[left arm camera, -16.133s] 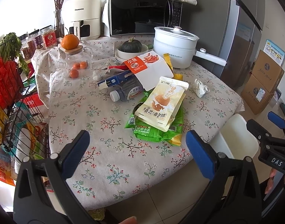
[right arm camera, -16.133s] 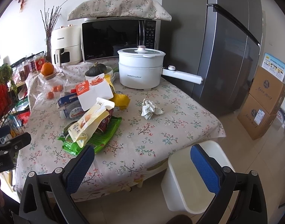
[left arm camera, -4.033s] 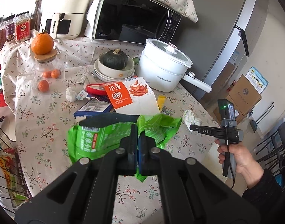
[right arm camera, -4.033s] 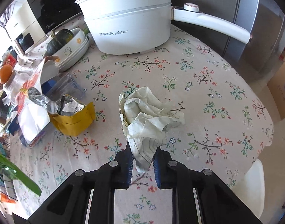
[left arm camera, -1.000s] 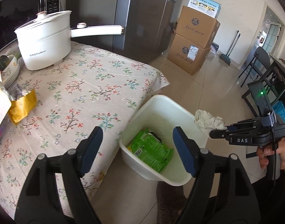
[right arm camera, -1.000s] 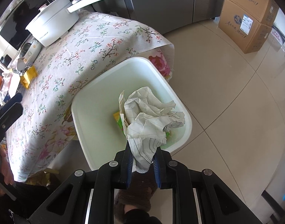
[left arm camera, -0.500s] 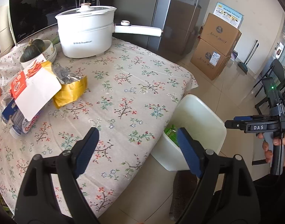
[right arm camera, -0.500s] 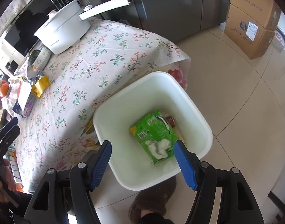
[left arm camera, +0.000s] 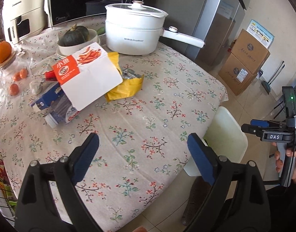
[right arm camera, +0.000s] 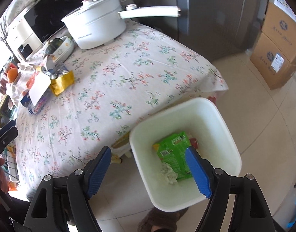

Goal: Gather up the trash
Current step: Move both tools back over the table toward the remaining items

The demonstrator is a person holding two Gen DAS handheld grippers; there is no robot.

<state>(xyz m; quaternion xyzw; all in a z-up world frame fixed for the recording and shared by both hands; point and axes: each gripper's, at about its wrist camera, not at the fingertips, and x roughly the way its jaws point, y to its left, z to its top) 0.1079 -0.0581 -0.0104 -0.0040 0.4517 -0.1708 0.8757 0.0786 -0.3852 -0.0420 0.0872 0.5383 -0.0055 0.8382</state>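
My left gripper (left arm camera: 143,155) hangs over the near part of the flowered table (left arm camera: 148,116), its jaws opening with nothing between them. Beyond it lie a yellow snack bag (left arm camera: 126,85), a white and orange packet (left arm camera: 89,73), a blue box (left arm camera: 43,98) and a plastic bottle (left arm camera: 60,116). My right gripper (right arm camera: 148,166) hovers above the white bin (right arm camera: 215,112) on the floor beside the table, jaws opening and empty. In the bin lie a green packet (right arm camera: 173,150) and a crumpled tissue (right arm camera: 169,174). The right gripper (left arm camera: 248,125) also shows at the right of the left wrist view, past the bin (left arm camera: 227,135).
A white pot (left arm camera: 132,32) with a long handle, a bowl with a squash (left arm camera: 74,36), a microwave (left arm camera: 89,0) and a jar topped by an orange (left arm camera: 2,48) stand at the table's far side. Cardboard boxes (right arm camera: 277,54) and a fridge (right arm camera: 215,19) stand behind. A slippered foot (right arm camera: 163,220) is by the bin.
My right gripper opened and the tissue dropped into the bin onto the green packet. My left gripper swung from over the bin back across the table toward the remaining packets.
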